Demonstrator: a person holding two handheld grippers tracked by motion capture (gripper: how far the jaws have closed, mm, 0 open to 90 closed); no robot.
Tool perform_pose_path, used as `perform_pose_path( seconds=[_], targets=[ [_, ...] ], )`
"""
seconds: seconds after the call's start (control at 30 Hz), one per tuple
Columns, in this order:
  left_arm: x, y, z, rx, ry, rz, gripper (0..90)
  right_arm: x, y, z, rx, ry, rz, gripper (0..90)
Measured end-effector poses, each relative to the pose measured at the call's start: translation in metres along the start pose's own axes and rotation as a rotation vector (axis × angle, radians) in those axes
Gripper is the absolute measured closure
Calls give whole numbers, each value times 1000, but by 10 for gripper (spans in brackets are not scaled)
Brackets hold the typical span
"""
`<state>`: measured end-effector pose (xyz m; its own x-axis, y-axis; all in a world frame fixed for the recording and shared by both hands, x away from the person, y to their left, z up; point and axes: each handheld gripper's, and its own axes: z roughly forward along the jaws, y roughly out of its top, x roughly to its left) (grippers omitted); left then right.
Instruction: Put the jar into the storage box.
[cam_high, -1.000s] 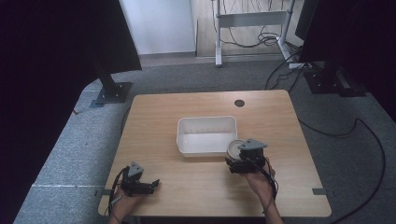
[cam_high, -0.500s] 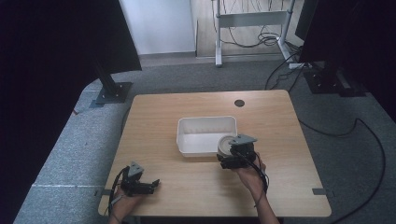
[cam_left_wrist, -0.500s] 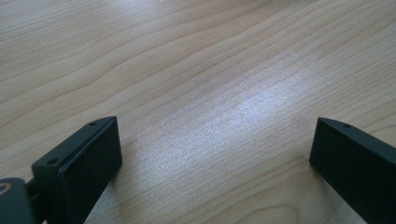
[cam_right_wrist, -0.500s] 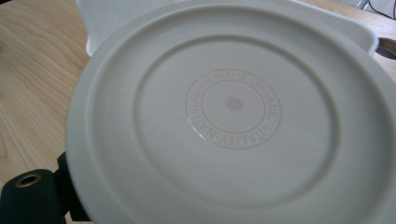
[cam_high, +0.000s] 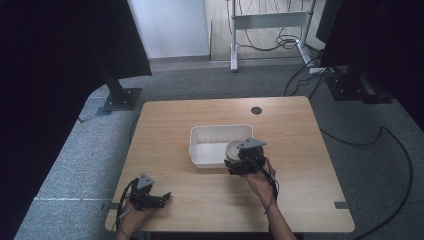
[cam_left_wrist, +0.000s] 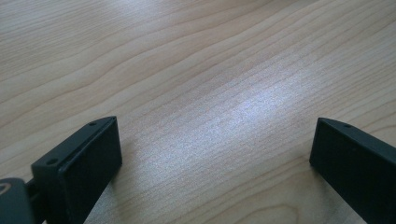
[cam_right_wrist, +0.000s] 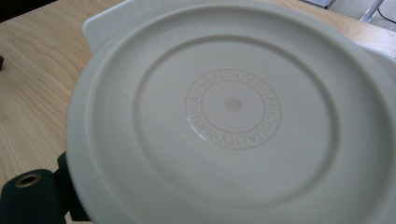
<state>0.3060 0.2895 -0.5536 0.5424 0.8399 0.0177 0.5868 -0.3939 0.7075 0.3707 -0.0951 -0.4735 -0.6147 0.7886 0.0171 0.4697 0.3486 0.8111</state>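
**Tub carried at the tray's near right corner**

Right claw (cam_high: 241, 165) pinching a round tub (cam_high: 234, 150), seen in the high view just at the near right corner of the tray (cam_high: 200, 145). Tub held at the tray rim, above or against it; contact not resolvable. Tray lying ahead and to the left of the right claw, long axis across the bench (cam_high: 300, 175); right hand much nearer than left. Judged next move: a short carry forward and left to bring the tub over the tray's hollow.

In the right gripper view, tub (cam_right_wrist: 224, 121) presenting a flat circular face: off-white matt plastic, raised concentric rings, embossed lettering round a small centre disc. 1 black jaw visible at lower left, pressed to the rim.

Tray white, rectangular, rounded corners, thin walls, apparently with nothing inside.

Left claw (cam_high: 155, 199) spread wide, idle, low over the near left of the bench, well apart from the tray. Bench (cam_left_wrist: 196, 70) pale wood grain, faint sheen.
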Motion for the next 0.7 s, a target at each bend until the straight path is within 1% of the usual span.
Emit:
perform_pose_path(
  seconds=[0.17,0.4,0.7],
  targets=[
    [0,0,0,0,0,-1,19,2,6,8,0,10,-4,94],
    [0,0,0,0,-1,-2,18,6,15,20,5,5,-27,94],
    [0,0,0,0,-2,0,18,10,25,33,10,2,-30,94]
  ],
)
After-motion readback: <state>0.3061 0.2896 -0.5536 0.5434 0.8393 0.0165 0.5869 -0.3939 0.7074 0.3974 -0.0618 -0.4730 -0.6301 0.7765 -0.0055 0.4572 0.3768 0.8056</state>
